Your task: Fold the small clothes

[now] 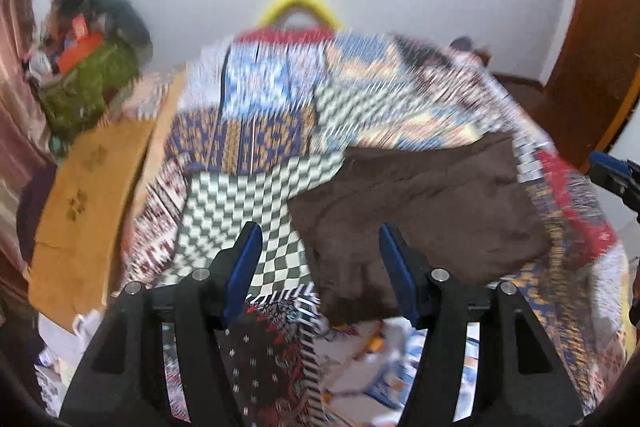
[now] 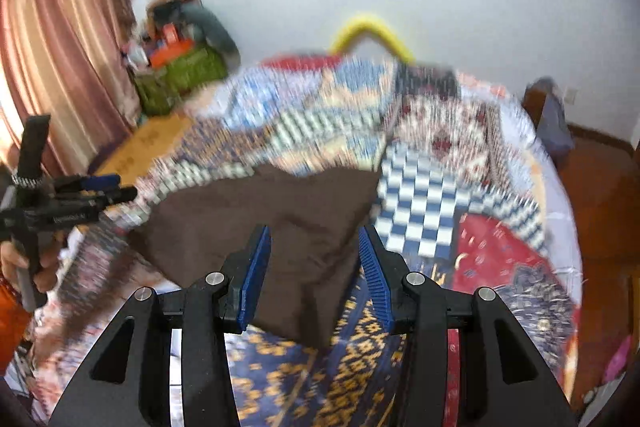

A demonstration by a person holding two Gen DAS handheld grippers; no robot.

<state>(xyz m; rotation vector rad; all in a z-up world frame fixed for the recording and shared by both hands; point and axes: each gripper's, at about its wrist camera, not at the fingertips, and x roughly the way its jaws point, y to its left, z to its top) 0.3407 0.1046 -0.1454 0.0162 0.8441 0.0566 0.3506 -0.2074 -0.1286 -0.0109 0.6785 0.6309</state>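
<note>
A dark brown garment [image 1: 420, 211] lies in a folded heap on a patchwork quilt [image 1: 248, 131]. My left gripper [image 1: 320, 243] hovers above the garment's near left edge, open, its blue pads touching nothing. In the right wrist view the same brown garment [image 2: 260, 219] spreads across the quilt [image 2: 432, 163]. My right gripper [image 2: 316, 255] hangs over its near edge, open and empty. The left gripper [image 2: 116, 187] shows at the left, held by a hand. The right gripper's fingers [image 1: 616, 175] just show at the right edge of the left wrist view. Both views are motion-blurred.
A tan board [image 1: 88, 195] lies along the bed's left side. Behind it sits a pile with a green bag [image 1: 92, 79]. A yellow arch [image 1: 298, 1] stands at the far end of the bed. Pink curtains [image 2: 60, 47] hang left, and a wooden door [image 1: 600, 47] stands right.
</note>
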